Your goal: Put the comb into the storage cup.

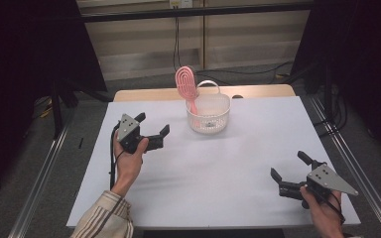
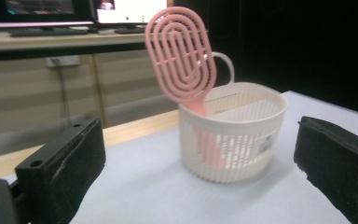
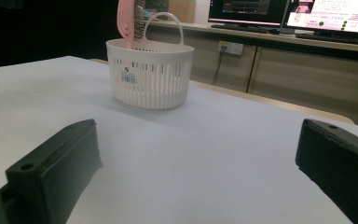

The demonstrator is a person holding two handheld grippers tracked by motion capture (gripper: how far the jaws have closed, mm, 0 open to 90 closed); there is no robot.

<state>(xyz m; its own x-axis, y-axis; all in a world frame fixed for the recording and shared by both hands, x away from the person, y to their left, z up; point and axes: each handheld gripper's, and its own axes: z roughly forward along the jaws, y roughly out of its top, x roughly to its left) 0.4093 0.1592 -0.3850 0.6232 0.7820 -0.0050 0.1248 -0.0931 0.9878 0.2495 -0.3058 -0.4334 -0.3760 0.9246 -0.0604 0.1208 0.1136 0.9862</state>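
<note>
A white slotted basket (image 1: pixel 220 106) (image 2: pixel 261 121) (image 3: pixel 168 74) with a hoop handle stands at the back middle of the white table. A pink hairbrush (image 1: pixel 185 84) (image 2: pixel 182 56) (image 3: pixel 125 21) stands in it, handle down, its oval head leaning out over the rim. My left gripper (image 1: pixel 153 125) (image 2: pixel 200 163) is open, a short way left of the basket and pointing at it, with nothing between its jaws. My right gripper (image 1: pixel 290 166) (image 3: pixel 196 163) is open near the front right of the table, well away from the basket and also empty.
The white table (image 1: pixel 213 173) has a wooden strip (image 1: pixel 258 91) along its far edge. Metal rails (image 1: pixel 44 163) run along both sides. Monitors (image 3: pixel 307 14) and a counter stand beyond the table. Cables (image 1: pixel 178 44) hang against the back wall.
</note>
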